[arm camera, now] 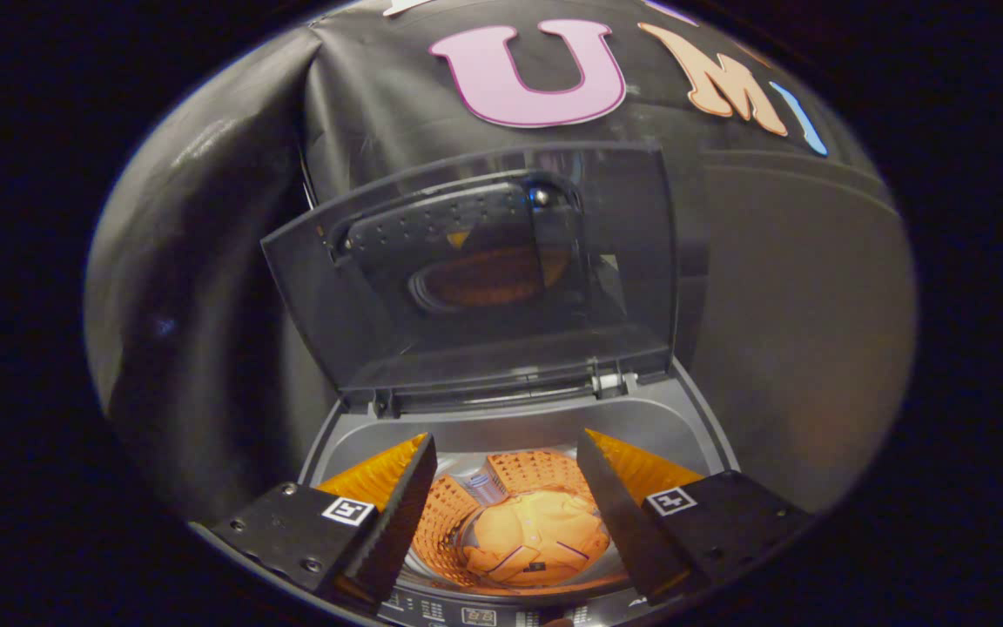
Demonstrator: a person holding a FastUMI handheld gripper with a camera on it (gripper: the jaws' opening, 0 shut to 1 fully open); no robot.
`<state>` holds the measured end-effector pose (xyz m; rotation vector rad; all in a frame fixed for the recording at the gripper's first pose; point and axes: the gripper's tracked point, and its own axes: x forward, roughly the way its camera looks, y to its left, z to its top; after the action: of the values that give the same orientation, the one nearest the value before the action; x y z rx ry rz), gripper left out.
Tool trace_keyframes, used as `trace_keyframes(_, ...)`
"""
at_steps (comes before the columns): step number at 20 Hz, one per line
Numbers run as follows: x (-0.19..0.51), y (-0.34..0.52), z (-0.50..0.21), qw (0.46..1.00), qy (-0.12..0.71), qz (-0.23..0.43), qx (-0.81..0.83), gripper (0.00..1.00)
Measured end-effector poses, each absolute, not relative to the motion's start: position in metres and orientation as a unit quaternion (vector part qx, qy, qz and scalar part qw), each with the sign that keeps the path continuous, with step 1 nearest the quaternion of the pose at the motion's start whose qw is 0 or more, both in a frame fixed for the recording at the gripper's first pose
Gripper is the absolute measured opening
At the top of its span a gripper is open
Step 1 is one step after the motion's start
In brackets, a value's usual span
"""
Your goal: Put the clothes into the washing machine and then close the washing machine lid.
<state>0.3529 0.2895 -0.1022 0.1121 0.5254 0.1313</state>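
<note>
Garment [529, 538]: a pale bundled piece of clothing lies at the bottom of the washing machine drum [454, 514], crumpled, with thin dark lines across the fabric and a small dark patch near its front edge. It appears orange-tinted under the warm light inside the tub. Perforated drum wall rises around it on the left and behind.

Gripper [506, 509]: fingers are spread wide apart and hold nothing. The garment shows in the gap between them, below and beyond the tips, clear of both. Each finger mount carries a small square marker.

Washing machine [693, 418]: top-loading, grey top deck surrounding the round drum opening. A strip of control panel [475, 614] sits at the near edge, below the drum; markings are too small to tell.

Lid [484, 270]: open, standing upright behind the drum opening, hinged along the rear edge of the deck. It is translucent and dark; a reflection of the lit drum shows in it.

Surroundings: black cloth booth wall [205, 287] behind and to the left of the machine, wrinkled; a smoother grey surface lies to the right.
</note>
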Motion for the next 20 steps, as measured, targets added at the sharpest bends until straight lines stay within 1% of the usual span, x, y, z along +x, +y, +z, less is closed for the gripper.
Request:
trace_keyframes(2,0.361,0.299,-0.08,0.966,0.241,0.075,0.051,0.98)
trace_keyframes(4,0.365,0.313,-0.06,0.966,0.234,0.098,0.048,0.98)
trace_keyframes(6,0.373,0.317,-0.042,0.969,0.226,0.1,0.026,0.98)
trace_keyframes(9,0.388,0.326,-0.009,0.976,0.187,0.109,-0.02,0.97)
trace_keyframes(13,0.409,0.352,0.035,0.98,0.138,0.139,-0.047,0.97)
trace_keyframes(16,0.433,0.359,0.058,0.985,0.105,0.13,-0.044,0.96)
trace_keyframes(20,0.467,0.363,0.083,0.991,0.078,0.106,0.023,0.94)
